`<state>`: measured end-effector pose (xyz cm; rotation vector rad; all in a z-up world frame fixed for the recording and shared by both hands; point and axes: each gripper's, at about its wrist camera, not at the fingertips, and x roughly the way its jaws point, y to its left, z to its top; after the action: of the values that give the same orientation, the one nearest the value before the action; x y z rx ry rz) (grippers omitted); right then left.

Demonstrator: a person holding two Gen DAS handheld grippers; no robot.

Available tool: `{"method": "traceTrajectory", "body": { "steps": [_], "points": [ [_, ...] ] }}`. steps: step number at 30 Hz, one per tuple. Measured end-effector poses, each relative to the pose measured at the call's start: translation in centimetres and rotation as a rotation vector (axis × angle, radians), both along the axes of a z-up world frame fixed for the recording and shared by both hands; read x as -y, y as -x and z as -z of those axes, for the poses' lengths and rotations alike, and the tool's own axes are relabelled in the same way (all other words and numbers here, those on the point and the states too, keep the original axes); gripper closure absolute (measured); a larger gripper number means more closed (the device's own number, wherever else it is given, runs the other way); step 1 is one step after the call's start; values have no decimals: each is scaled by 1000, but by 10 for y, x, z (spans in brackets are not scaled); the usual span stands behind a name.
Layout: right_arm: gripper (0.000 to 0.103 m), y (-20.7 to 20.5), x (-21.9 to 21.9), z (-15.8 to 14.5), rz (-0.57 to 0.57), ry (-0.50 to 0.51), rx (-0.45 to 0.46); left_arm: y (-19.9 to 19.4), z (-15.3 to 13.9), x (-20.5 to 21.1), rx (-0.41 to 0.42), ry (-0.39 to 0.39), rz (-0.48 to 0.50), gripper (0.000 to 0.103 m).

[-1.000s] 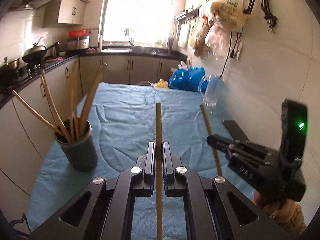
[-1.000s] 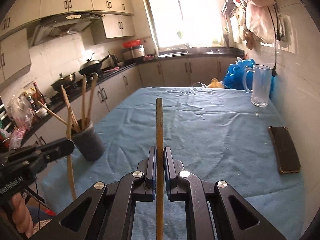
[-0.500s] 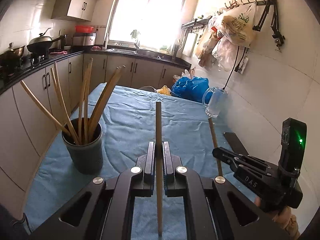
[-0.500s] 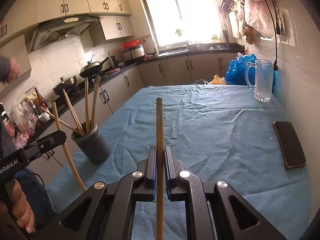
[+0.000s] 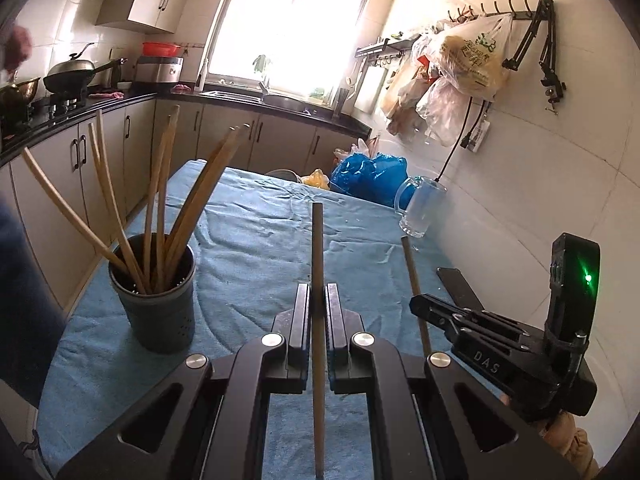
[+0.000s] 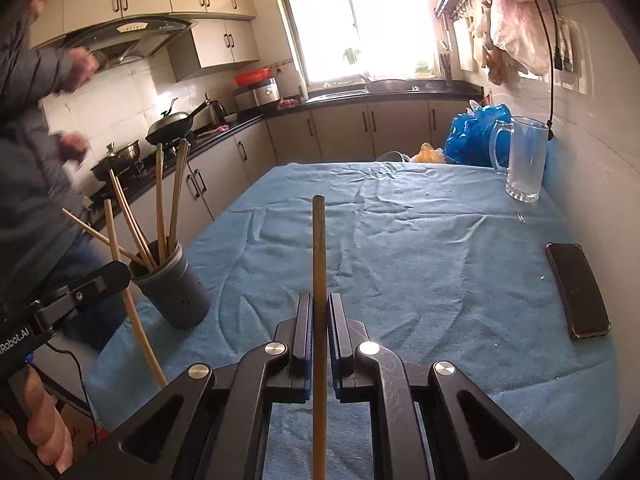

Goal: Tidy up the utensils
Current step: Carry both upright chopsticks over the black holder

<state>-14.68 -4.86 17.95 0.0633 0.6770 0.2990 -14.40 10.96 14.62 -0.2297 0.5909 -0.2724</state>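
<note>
The holder [image 5: 154,300] stands at the left of the cloth [image 5: 256,248], upright, with chopsticks fanning out of its open top. The left gripper [image 5: 318,300] is clamped on one chopstick [image 5: 318,248] whose long axis runs straight ahead along the fingers, so the holder lies ahead and to its left. Further right, the right gripper [image 6: 319,312] pinches a second chopstick [image 6: 319,248] the same way, with the holder [image 6: 176,292] well off to its left. The left hand is judged nearer, so its stick likely goes in first, tipped towards upright over the mouth.
</note>
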Motion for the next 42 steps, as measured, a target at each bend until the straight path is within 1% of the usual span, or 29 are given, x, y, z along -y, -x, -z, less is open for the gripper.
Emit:
{"method": "traceTrajectory", "body": {
  "steps": [10, 13, 14, 16, 18, 20, 24, 28, 33, 37, 42],
  "points": [
    [95, -6, 8, 13, 9, -50, -43, -8, -2, 17, -16, -22, 50, 97],
    [95, -10, 7, 14, 3, -73, -53, -12, -4, 15, -37, 2, 73, 97],
    [95, -12, 6, 13, 2, -84, -53, -13, -5, 11, -51, 28, 82, 97],
    [95, -14, 4, 9, -7, -111, -50, -11, -11, 2, -54, 61, 87, 97],
    [95, -15, 1, 0, -19, -131, -32, -6, -20, -5, -30, 67, 83, 97],
    [95, -15, -5, -12, -30, -131, 4, -1, -29, -13, -4, 79, 85, 97],
    [95, -18, -16, -28, -43, -145, 46, 4, -42, -27, 15, 95, 80, 97],
    [95, -25, -25, -46, -60, -192, 86, 7, -63, -47, 64, 88, 42, 97],
    [95, -44, -47, -69, -118, -294, 132, 5, -90, -73, 125, 56, -34, 97],
    [95, -60, -75, -82, -174, -382, 161, 6, -113, -91, 216, -12, -130, 97],
    [95, -82, -113, -88, -218, -448, 196, -6, -125, -106, 297, -77, -243, 97]
  ]
}}
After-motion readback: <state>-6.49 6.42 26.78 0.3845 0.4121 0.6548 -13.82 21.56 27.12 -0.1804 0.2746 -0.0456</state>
